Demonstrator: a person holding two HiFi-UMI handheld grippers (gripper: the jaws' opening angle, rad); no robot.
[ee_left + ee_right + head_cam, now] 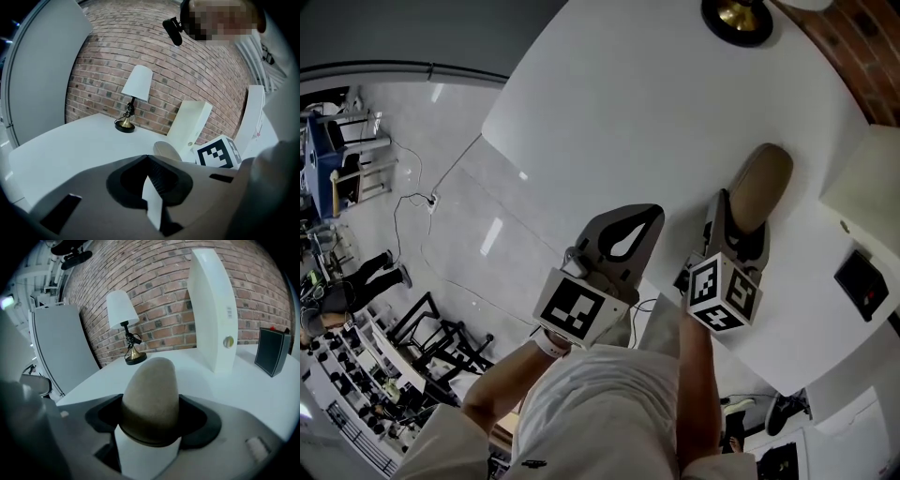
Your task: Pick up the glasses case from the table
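Observation:
The tan, oval glasses case lies lengthwise over the white table, near its right side. My right gripper is shut on the case's near end; in the right gripper view the case fills the gap between the jaws of the right gripper and pokes forward. Whether it is off the tabletop I cannot tell. My left gripper hovers just left of it, shut with nothing held, and its own view shows the left gripper with jaws together and the case beyond.
A lamp with a brass base stands at the table's far end. A tall white box and a small black device stand to the right by the brick wall. The table edge runs close to the person's body.

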